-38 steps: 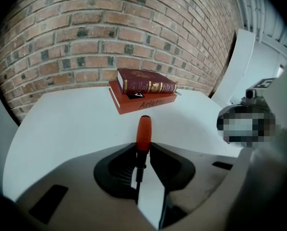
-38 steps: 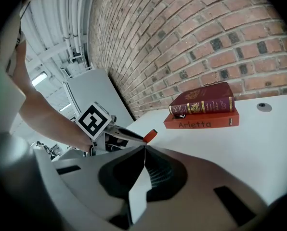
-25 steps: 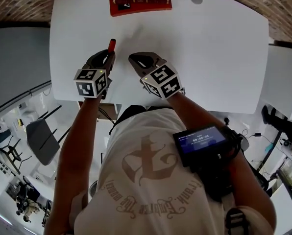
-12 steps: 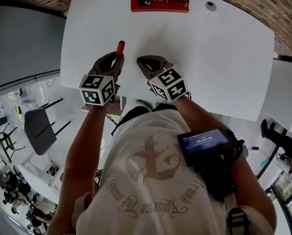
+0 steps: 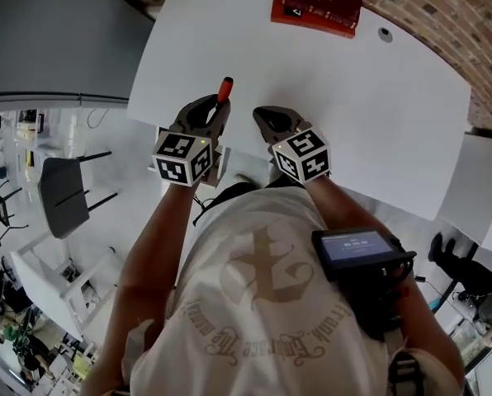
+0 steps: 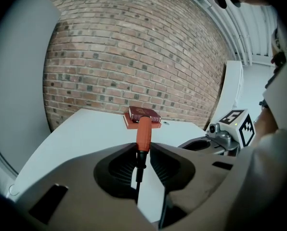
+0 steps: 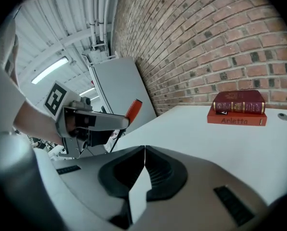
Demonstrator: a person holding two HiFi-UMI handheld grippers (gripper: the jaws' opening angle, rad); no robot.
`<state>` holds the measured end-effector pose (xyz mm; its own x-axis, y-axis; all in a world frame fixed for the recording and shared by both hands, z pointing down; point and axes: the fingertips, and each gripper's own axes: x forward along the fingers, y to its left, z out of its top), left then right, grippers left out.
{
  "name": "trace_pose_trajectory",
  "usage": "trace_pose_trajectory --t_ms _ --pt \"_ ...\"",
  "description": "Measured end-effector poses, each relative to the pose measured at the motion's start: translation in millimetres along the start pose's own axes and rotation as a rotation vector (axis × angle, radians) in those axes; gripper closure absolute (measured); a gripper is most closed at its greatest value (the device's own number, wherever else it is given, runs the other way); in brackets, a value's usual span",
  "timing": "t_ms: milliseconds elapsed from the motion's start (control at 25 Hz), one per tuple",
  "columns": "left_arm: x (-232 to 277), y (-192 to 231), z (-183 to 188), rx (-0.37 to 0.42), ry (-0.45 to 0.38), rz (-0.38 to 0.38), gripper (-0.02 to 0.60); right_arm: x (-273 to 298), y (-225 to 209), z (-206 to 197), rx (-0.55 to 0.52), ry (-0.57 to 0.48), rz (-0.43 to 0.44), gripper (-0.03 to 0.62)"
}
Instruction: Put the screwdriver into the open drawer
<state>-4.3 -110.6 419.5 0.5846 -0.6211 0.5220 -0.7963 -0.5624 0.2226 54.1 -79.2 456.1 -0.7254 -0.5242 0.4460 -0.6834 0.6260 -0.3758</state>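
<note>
My left gripper (image 5: pixel 215 106) (image 6: pixel 142 148) is shut on the screwdriver (image 6: pixel 143 137), clamping it where the black shaft meets the orange-red handle. The handle (image 5: pixel 224 88) sticks out forward past the jaws, lifted off the white table (image 5: pixel 353 114). My right gripper (image 5: pixel 267 119) (image 7: pixel 144 150) hovers just right of it with its jaws closed together and nothing between them. From the right gripper view the screwdriver (image 7: pixel 132 109) shows at the left, above the left gripper's body. No drawer shows in any view.
Two stacked red books (image 5: pixel 316 5) (image 6: pixel 142 116) (image 7: pixel 237 108) lie at the table's far edge by the brick wall, with a small round disc (image 5: pixel 385 34) to their right. A grey chair (image 5: pixel 63 193) stands on the floor at the left.
Both grippers have risen and moved forward and to the right over the table. The left one still carries the screwdriver; the right jaws stay closed.
</note>
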Motion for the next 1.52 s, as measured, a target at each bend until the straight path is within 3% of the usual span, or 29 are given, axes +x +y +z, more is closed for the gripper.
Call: trace_pose_trajectory --t_ms 480,960,1520 --pt "-97.4 37.4 -45.4 -0.107 -0.078 0.104 0.482 25.1 82.9 -1.5 -0.105 0.035 0.069 0.572" --pt "-188.5 76.2 -107.9 -0.199 -0.096 0.196 0.482 58.5 170.8 -11.0 -0.181 0.063 0.136 0.572" --pt "-230.6 93.7 -164.0 -0.34 -0.097 0.29 0.482 77.6 218.6 -28.1 -0.253 0.13 0.238 0.572"
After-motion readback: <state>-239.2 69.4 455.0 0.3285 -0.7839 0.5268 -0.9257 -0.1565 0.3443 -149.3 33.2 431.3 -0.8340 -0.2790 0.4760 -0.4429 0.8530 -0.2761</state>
